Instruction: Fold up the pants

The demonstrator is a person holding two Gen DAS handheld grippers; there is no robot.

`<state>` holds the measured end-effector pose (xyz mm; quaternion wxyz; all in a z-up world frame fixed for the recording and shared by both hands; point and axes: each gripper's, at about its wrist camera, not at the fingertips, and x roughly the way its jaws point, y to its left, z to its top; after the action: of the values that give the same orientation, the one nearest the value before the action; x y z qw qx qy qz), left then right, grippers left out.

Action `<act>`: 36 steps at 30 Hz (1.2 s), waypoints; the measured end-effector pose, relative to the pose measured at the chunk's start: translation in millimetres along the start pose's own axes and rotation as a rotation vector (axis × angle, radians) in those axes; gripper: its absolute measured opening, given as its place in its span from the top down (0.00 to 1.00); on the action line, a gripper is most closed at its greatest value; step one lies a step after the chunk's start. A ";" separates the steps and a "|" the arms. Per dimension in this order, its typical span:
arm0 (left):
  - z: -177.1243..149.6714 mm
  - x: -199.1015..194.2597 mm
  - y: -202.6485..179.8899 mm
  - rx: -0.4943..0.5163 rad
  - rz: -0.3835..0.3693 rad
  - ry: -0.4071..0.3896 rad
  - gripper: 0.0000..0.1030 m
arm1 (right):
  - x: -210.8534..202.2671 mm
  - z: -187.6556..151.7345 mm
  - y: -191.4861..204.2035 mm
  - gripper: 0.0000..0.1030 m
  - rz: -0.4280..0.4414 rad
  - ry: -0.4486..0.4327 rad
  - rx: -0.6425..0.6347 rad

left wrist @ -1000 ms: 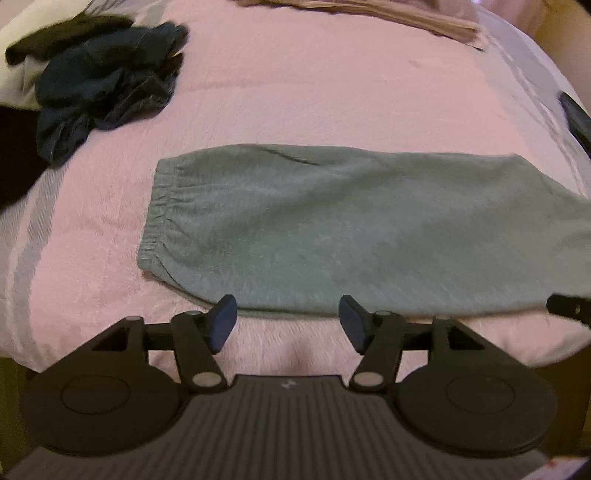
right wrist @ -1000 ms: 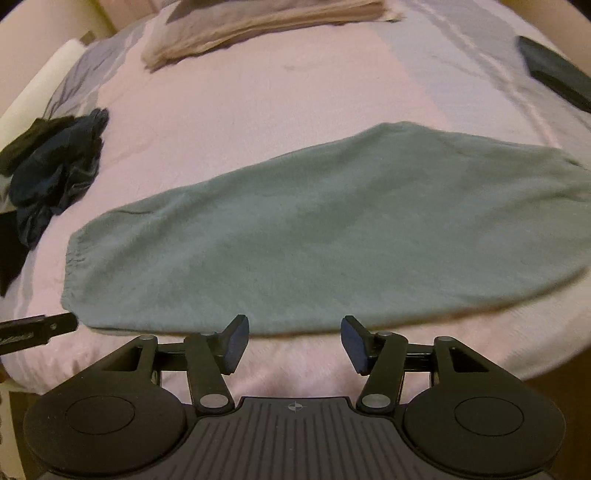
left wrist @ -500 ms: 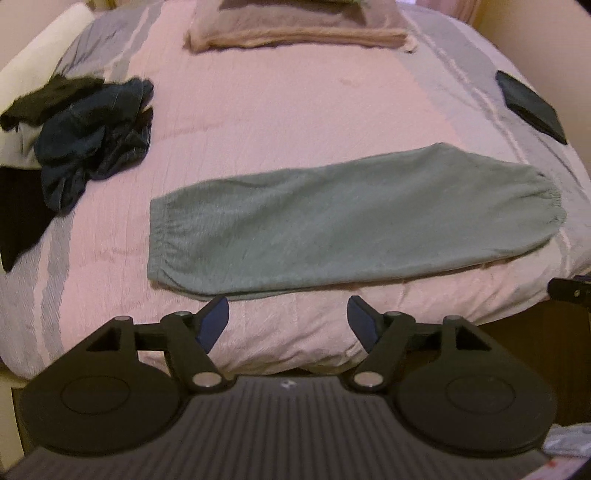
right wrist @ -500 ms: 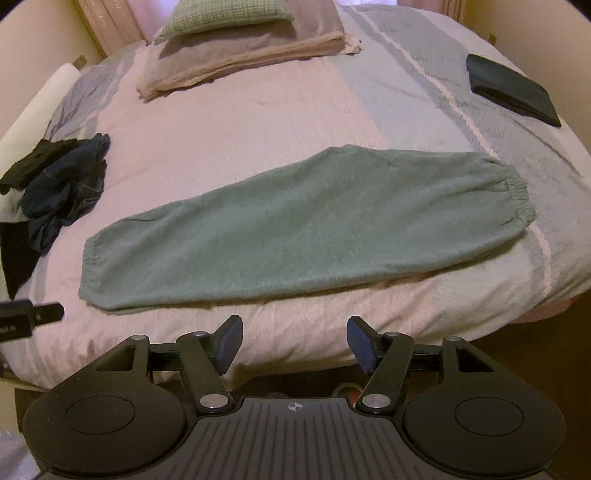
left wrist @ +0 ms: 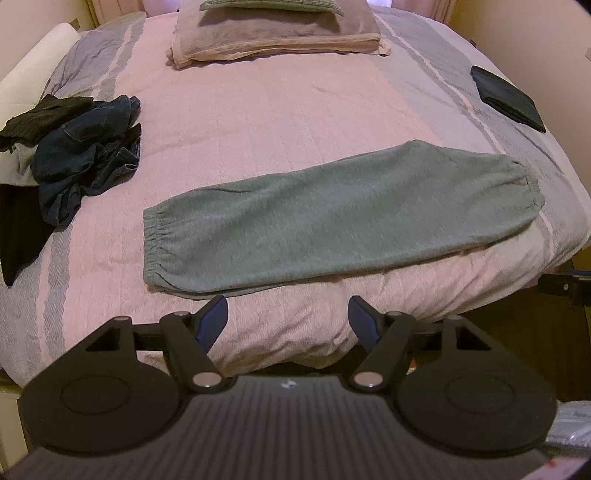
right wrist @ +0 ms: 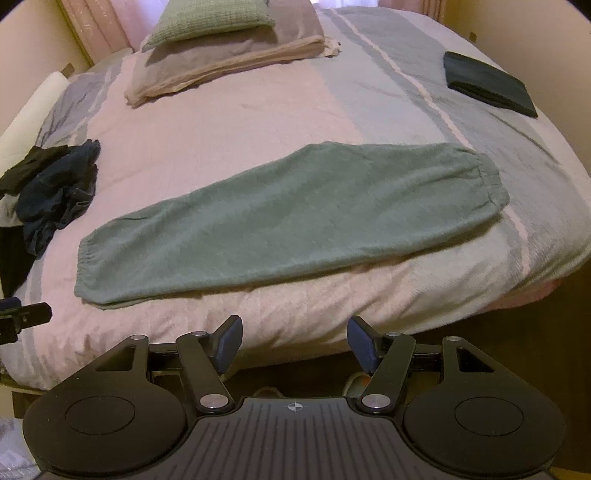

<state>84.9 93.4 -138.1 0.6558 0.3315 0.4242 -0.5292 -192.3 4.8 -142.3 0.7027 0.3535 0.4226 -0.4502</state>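
Grey-green sweatpants lie flat on the pink bedspread, folded lengthwise into one long strip, with an elastic hem at each end. My left gripper hovers open over the bed's near edge, just short of the strip's left half, and nothing is between its blue pads. My right gripper is open too, back over the mattress edge and clear of the cloth. Each gripper's tip shows at the border of the other view: the right one and the left one.
A heap of dark clothes sits at the bed's left side. A folded dark garment lies at the far right. Stacked pillows are at the head. The mattress drops off just below the grippers, with dark floor beyond.
Both grippers have risen and drawn back from the pants' near edge, so the whole strip is in view. Their jaws stand a little wider. The pants have not moved.
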 end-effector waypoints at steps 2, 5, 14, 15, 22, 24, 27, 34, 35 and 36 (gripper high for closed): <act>-0.8 -0.3 1.1 -0.004 0.006 -0.001 0.33 | 0.4 0.1 -3.0 0.41 -0.008 0.007 -0.001; -2.9 -0.6 1.1 -0.021 0.012 0.001 0.33 | 1.7 2.7 -6.5 0.41 -0.018 0.012 -0.014; -3.6 15.8 -2.6 -0.077 0.022 0.022 0.21 | 16.3 11.1 -20.3 0.41 0.006 0.041 -0.038; -5.2 20.0 0.8 -0.113 0.003 0.022 0.18 | 19.4 13.1 -24.1 0.41 0.010 0.047 -0.040; -30.2 55.5 55.5 -0.521 -0.173 -0.004 0.22 | 36.3 34.0 -66.7 0.41 -0.003 0.060 -0.044; -41.5 70.3 71.4 -0.644 -0.178 -0.033 0.28 | 42.8 40.7 -86.2 0.41 -0.022 0.070 -0.032; -58.5 97.3 94.7 -0.819 -0.168 -0.080 0.42 | 56.0 48.6 -111.1 0.41 -0.058 0.098 -0.021; -86.5 176.6 144.9 -1.078 -0.104 -0.200 0.51 | 108.8 62.2 -149.5 0.41 -0.134 0.167 -0.064; -89.3 188.2 151.7 -1.092 -0.097 -0.217 0.51 | 117.3 62.9 -153.4 0.41 -0.147 0.168 -0.070; -91.9 197.8 156.5 -1.109 -0.078 -0.224 0.51 | 125.8 63.7 -156.4 0.41 -0.163 0.168 -0.073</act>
<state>234.5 127.4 -358.3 0.7527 -0.1369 0.5783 -0.2832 -290.5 -147.0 -250.2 0.6385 0.3285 0.5234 -0.4587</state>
